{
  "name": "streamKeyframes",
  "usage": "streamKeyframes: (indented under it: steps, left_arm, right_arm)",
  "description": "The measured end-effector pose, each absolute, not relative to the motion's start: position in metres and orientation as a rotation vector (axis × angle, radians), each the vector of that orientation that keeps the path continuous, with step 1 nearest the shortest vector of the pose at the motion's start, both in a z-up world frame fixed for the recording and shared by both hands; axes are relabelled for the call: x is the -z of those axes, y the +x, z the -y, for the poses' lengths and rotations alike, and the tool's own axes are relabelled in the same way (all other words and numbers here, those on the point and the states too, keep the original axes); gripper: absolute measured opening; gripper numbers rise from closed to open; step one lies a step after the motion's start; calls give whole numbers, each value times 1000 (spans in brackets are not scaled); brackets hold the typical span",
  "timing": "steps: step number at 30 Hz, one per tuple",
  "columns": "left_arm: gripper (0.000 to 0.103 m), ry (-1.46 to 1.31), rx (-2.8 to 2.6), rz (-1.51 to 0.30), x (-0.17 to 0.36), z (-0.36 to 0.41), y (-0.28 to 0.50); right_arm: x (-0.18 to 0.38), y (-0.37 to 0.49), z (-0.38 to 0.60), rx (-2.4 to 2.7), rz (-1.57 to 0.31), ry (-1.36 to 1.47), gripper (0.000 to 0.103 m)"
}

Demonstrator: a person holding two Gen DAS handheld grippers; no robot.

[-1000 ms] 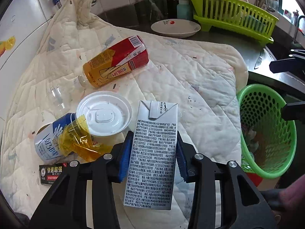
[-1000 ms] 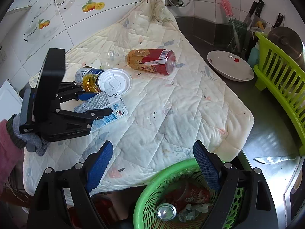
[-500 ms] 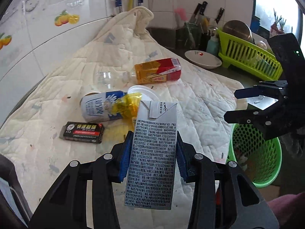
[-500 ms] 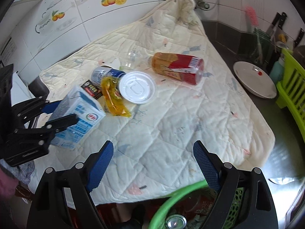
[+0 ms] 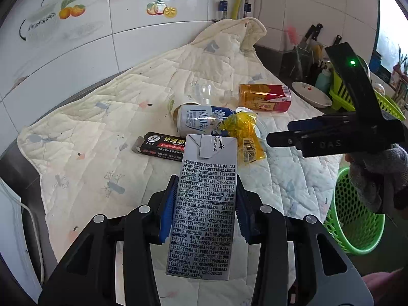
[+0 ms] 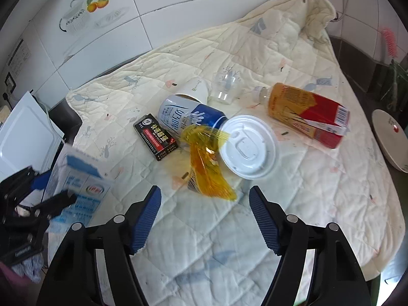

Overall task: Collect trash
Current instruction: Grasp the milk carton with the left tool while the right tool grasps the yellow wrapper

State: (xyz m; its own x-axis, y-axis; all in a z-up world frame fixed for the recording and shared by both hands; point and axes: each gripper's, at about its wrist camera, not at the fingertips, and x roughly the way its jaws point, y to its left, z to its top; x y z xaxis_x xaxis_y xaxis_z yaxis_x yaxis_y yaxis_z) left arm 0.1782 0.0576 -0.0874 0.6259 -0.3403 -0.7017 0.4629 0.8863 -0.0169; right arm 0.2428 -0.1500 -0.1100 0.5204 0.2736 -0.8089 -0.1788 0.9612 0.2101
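Note:
My left gripper (image 5: 204,211) is shut on a grey milk carton (image 5: 204,209) and holds it in the air above the quilt's near left corner; the carton (image 6: 76,186) also shows in the right wrist view. My right gripper (image 6: 205,216) is open and empty, just above the quilt in front of a yellow plastic wrapper (image 6: 206,163). Behind the wrapper lie a white lid (image 6: 248,146), a blue and white can (image 6: 188,117), a black box (image 6: 155,136), a clear cup (image 6: 225,86) and a red and orange bottle (image 6: 308,113).
The trash lies on a cream quilt (image 6: 293,204) over a dark counter. A green basket (image 5: 354,219) stands low at the right. A white plate (image 6: 390,137), a green dish rack (image 5: 382,99) and knives stand at the back right. Tiled wall behind.
My left gripper has lifted the carton up and back toward the left. My right gripper has moved from above the basket to the trash pile and narrowed its opening.

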Motion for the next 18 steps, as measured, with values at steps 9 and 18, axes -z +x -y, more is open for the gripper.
streamKeyframes:
  steps: [9, 18]
  left_arm:
    - [41, 137, 446, -776, 92, -75, 175]
    - [41, 122, 437, -787, 97, -75, 173]
  right_arm:
    - [142, 282, 130, -245, -1055, 129, 47]
    - [159, 291, 133, -251, -1080, 165, 21]
